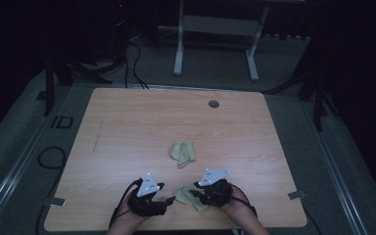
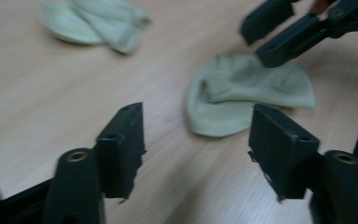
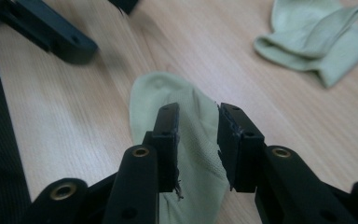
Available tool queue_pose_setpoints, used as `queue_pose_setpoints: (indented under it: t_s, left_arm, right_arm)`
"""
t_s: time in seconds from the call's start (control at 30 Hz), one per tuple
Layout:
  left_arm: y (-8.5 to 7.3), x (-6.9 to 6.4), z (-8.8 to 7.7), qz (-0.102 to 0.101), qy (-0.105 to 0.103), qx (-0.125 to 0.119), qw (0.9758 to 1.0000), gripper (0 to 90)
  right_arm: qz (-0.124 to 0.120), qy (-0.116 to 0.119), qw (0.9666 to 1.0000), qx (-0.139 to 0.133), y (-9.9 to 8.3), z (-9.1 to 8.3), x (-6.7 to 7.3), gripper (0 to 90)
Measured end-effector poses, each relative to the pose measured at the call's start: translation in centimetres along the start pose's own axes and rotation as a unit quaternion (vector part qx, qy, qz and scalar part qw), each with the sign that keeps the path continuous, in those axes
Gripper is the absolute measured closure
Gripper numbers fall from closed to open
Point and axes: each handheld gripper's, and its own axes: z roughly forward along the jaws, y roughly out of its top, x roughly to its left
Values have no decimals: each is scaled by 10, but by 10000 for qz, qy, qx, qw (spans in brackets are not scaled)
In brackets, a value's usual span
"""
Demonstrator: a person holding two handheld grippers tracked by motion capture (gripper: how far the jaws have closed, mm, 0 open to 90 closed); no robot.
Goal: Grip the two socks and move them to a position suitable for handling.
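Note:
Two pale green socks lie on the wooden table (image 1: 127, 127). One sock is folded near the middle (image 1: 182, 154) (image 2: 98, 23) (image 3: 317, 37). The other sock (image 1: 188, 198) (image 2: 242, 93) (image 3: 163, 93) lies flat by the front edge. My right gripper (image 1: 195, 192) (image 3: 198, 109) hovers over this near sock, its jaws a narrow gap apart with the fabric showing between them but not visibly pinched. In the left gripper view its tips (image 2: 279, 46) touch the sock's far edge. My left gripper (image 1: 169, 198) (image 2: 196, 109) stands open just left of that sock, nothing between its jaws.
A round cable hole (image 1: 213, 104) sits near the table's far edge. Both hands are close to the front edge (image 1: 176, 227). A white desk frame (image 1: 215, 29) and cables (image 1: 132, 63) stand on the floor behind the table.

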Motion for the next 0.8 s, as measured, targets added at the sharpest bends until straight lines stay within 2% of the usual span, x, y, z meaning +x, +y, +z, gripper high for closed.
queue_pose_setpoints:
  t_s: [0.07, 0.1, 0.13, 0.2, 0.23, 0.27, 0.3, 0.33, 0.43, 0.57, 0.67, 0.8]
  left_arm:
    - [4, -1, 11, 15, -77, 173, 9998, 395]
    - [4, -1, 11, 15, -77, 173, 9998, 400]
    - [7, -1, 17, 37, -95, 233, 9997, 428]
    - [12, 0, 27, 99, -38, 373, 9992, 511]
    - [12, 0, 27, 99, -38, 373, 9992, 541]
    - [15, 1, 32, 198, 13, 519, 9985, 577]
    - [15, 1, 32, 198, 13, 519, 9985, 609]
    - [16, 1, 36, 242, 87, 630, 9977, 626]
    - [15, 2, 39, 256, 72, 707, 9971, 696]
    - [16, 0, 41, 248, 69, 709, 9972, 853]
    - [17, -1, 39, 248, 127, 671, 9974, 869]
    - [18, 2, 30, 110, 154, 528, 9984, 874]
  right_arm:
    - [42, 122, 9999, 60, -1, 6, -2, 668]
    - [42, 122, 9999, 60, -1, 6, -2, 668]
    - [81, 210, 9997, 119, -2, 11, -5, 668]
    - [53, 173, 9996, 203, -3, 16, -6, 671]
    - [65, 180, 9995, 234, -4, 18, -7, 683]
    - [78, 184, 9994, 285, -4, 20, -9, 696]
    - [68, 201, 9993, 320, -6, 22, -10, 700]
    - [73, 232, 9990, 365, -7, 24, -9, 708]
    - [106, 326, 9988, 336, -9, 24, -11, 745]
    - [71, 329, 9990, 280, -10, 24, -7, 830]
    - [4, 154, 9994, 303, -7, 21, -2, 848]
    - [53, 59, 10000, 6, -4, 1, -1, 848]
